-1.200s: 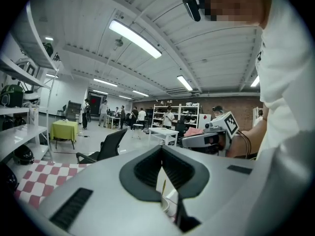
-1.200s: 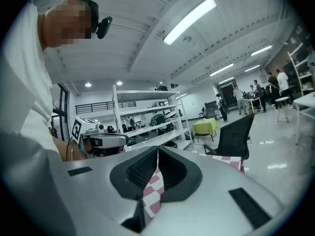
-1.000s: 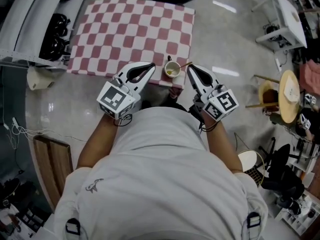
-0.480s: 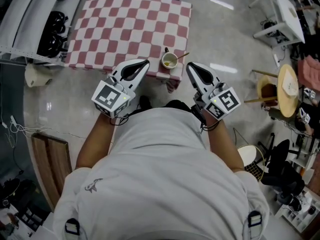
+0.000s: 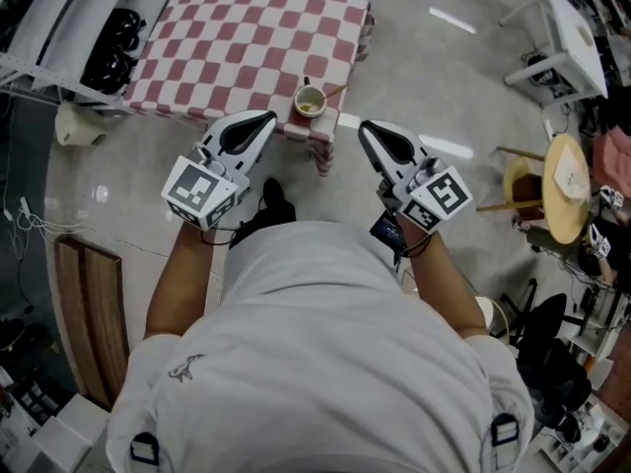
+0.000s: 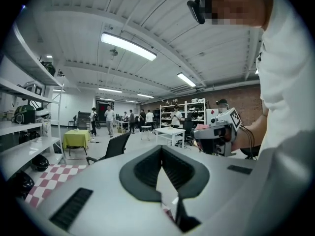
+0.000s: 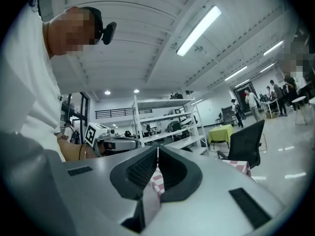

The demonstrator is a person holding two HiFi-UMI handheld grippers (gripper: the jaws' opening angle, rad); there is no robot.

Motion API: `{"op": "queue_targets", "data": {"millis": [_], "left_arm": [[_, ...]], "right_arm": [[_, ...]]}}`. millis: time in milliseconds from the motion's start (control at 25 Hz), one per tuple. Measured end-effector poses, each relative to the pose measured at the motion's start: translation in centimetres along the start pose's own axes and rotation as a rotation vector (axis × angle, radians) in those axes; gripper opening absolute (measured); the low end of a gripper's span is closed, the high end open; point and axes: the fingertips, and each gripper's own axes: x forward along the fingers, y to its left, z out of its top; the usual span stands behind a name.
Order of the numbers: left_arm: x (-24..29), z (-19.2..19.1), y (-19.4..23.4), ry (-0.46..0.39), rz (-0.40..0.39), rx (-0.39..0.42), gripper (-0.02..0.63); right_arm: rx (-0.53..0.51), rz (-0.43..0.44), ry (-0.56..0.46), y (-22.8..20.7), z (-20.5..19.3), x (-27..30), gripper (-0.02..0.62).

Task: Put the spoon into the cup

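glossy grey floor, white shelving, ceiling strip lights.

You stand in a large open lab or workshop: ceiling strip lights upper left, metal shelving racks mid-frame, brick wall at right, polished concrete floor, white worktable, people standing behind.

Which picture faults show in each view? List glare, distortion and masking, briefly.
Head view: white glare streaks on the glossy floor, edges bowed by the wide lens. Left gripper view: strong fisheye, dark corners, a blown-out ceiling tube, mosaic over the face. Right gripper view: same fisheye and dark rim, a bright strip light, mosaic patches at upper left and far right.
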Motion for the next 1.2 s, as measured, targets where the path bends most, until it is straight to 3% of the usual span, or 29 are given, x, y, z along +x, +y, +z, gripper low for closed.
{"op": "queue_targets", "data": {"millis": [440,840,1200], "left_arm": [[-1.3,-0.7,-11.7,0.025,0.094,0.018,0.014],[-4.0,-0.8,-14.7,0.039,0.11,0.033,0.014],[-9.4,-2.2,-17.0,0.016,0.089,-0.01,0.014]], "right_arm": [[0.036,0.085,0.006,2.3,-1.4,-10.7,0.035],[0.067,0.104,-0.008,6.3,-2.3,-12.8,0.035],[0.051,0.086,0.003,12.0,-3.2,-12.7,0.035]]}}
